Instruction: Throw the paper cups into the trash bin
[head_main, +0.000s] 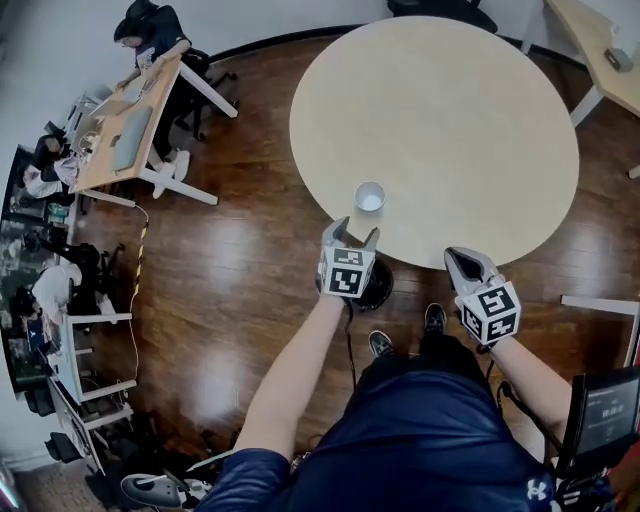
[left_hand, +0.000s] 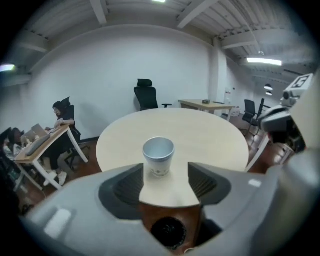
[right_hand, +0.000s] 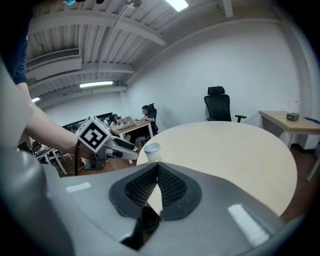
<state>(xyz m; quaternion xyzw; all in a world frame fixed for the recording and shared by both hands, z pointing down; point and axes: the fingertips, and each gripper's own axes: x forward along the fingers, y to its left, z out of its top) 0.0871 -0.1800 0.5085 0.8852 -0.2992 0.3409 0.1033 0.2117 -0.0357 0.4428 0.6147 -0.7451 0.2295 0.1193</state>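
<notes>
One white paper cup (head_main: 369, 196) stands upright and empty near the front edge of the round beige table (head_main: 450, 100). My left gripper (head_main: 355, 232) is open just short of it at the table's edge. In the left gripper view the cup (left_hand: 158, 156) stands a little beyond the spread jaws of the left gripper (left_hand: 165, 176), touching neither. My right gripper (head_main: 460, 258) is shut and empty, held at the table's front edge to the right of the cup. In the right gripper view its jaws (right_hand: 157, 169) meet, with the cup (right_hand: 152, 151) further off to the left.
A round black bin-like container (head_main: 378, 290) sits on the wooden floor under the table's front edge, by the person's feet. Desks with seated people (head_main: 130, 120) line the left side. Another desk (head_main: 600, 50) stands at the back right, and an office chair (left_hand: 146, 95) behind the table.
</notes>
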